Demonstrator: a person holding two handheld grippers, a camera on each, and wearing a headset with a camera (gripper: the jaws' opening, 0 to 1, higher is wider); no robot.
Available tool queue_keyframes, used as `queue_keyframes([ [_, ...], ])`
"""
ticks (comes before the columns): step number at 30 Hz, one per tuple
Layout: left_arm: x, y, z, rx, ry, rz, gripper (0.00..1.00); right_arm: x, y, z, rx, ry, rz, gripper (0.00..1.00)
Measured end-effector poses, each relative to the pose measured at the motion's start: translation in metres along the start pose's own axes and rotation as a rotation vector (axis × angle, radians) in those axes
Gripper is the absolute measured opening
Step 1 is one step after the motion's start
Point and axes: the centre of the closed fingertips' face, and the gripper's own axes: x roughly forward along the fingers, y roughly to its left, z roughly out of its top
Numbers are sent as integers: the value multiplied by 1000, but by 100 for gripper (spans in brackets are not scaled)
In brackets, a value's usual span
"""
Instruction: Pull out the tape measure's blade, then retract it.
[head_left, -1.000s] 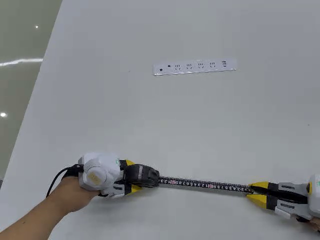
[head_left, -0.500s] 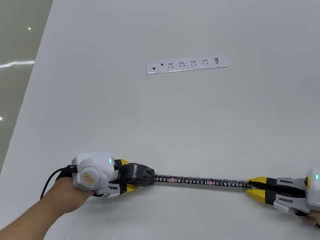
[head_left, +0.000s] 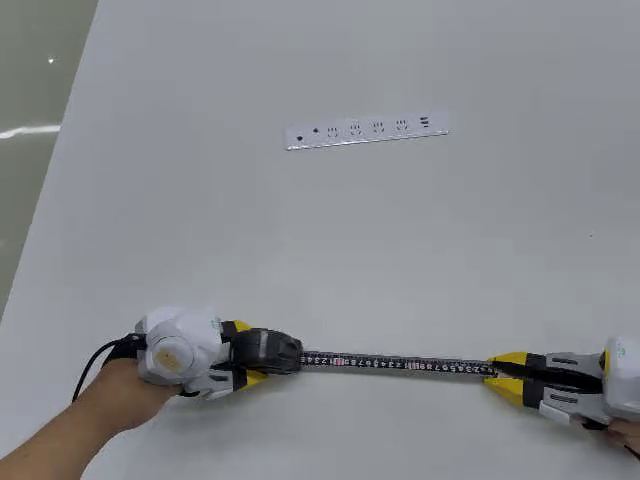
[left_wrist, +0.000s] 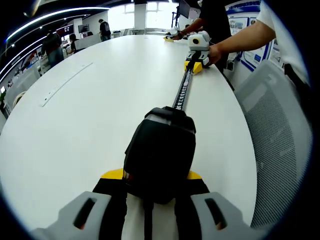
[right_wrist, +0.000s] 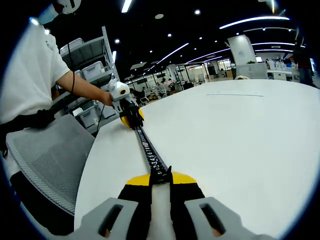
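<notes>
A black tape measure case (head_left: 266, 351) lies low on the white table, held in my left gripper (head_left: 262, 352), which is shut on it. The same case (left_wrist: 161, 150) bulks large between the jaws in the left gripper view. Its dark numbered blade (head_left: 395, 363) runs out to the right, just above the tabletop. My right gripper (head_left: 496, 371) is shut on the blade's end hook (right_wrist: 160, 175). In the right gripper view the blade (right_wrist: 149, 150) stretches away to the left gripper (right_wrist: 131, 119); in the left gripper view the blade (left_wrist: 183, 91) leads to the right gripper (left_wrist: 194, 65).
A white power strip (head_left: 366, 130) lies flat further back on the table (head_left: 300, 230). The table's left edge (head_left: 50, 180) drops to a grey floor. A grey mesh chair (left_wrist: 280, 145) stands close by the near edge. Shelving and people fill the room behind.
The blade's drawn-out length looks about the same. The whole picture has shifted slightly left and down with the head camera; both grippers keep their hold.
</notes>
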Motion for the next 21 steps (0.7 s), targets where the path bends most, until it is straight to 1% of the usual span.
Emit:
queue_keyframes([
  [5, 0, -1, 0, 12, 6, 1, 33, -3, -4, -13, -21, 16, -6, 12],
  [8, 0, -1, 1, 17, 8, 0, 33, -4, -5, -18, -25, 17, -9, 12],
  [13, 0, -1, 1, 22, 10, 0, 34, -3, -4, -16, -39, 27, -11, 12],
  [21, 0, 1, 0, 26, 13, 8, 34, -2, -3, -16, -40, 39, -11, 13],
])
